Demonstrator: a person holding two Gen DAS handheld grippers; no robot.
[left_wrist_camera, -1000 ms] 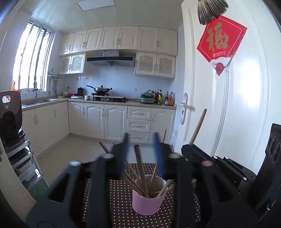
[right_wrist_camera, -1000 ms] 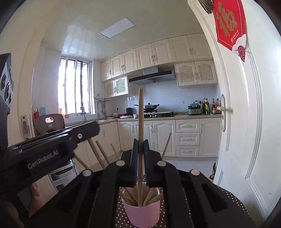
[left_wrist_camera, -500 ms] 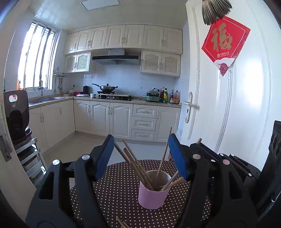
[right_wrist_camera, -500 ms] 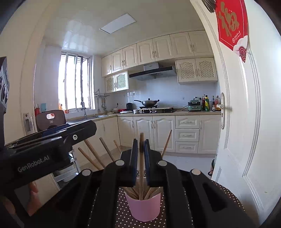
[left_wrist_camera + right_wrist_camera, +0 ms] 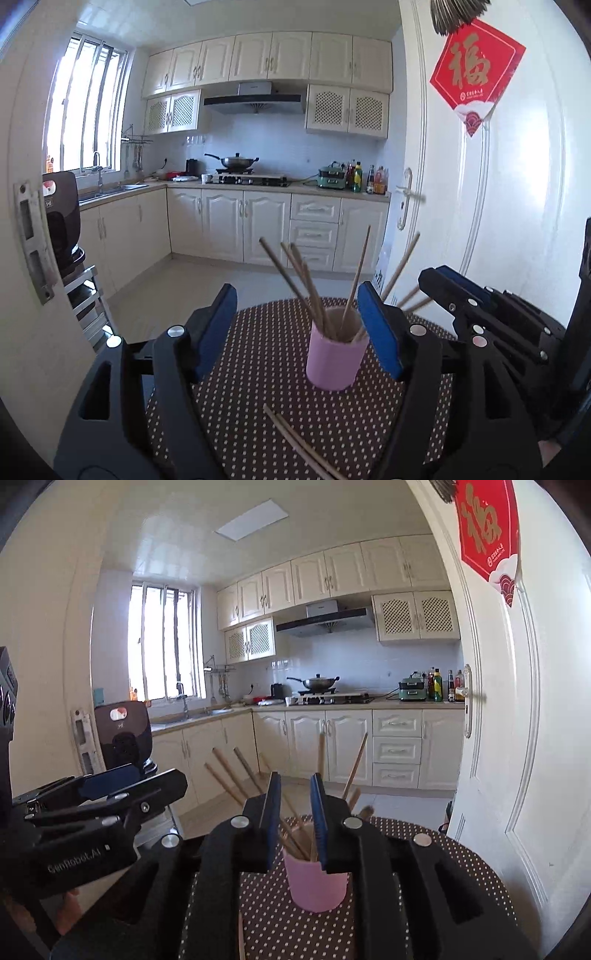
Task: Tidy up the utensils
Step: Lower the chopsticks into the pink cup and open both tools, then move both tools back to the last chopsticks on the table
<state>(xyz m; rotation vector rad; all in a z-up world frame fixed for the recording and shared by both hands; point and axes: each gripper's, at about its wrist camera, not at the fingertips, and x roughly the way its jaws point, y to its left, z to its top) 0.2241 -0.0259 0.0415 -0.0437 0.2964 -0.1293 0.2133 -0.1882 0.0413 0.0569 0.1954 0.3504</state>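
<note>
**Grippers and chopstick cup, round dotted table**

Left gripper [image 5: 297, 326]: black body, blue pads, jaws spread wide and lately widening; nothing between the pads. It sits back from the pink cup [image 5: 337, 360], which shows through the gap nearer the right-hand pad, apart from both.

Right gripper [image 5: 293, 812]: black body, blue pads, jaws parted a little after just opening. No pad presses on a stick; the cup [image 5: 318, 884] stands just beyond its tips, its chopsticks visible in the gap.

Pink cup: upright on the brown tablecloth with white dots [image 5: 266, 373], toward the table's middle.

Wooden chopsticks in cup [image 5: 314, 295]: a fanned bundle, several leaning left, one near upright, others leaning right.

Loose chopsticks [image 5: 295, 441]: two, lying side by side on the cloth in front of the cup, nearer the left camera, not touching the cup.

Surroundings: cream kitchen cabinets [image 5: 229, 225], white door [image 5: 517, 206] bearing a red paper decoration [image 5: 474, 70].
</note>
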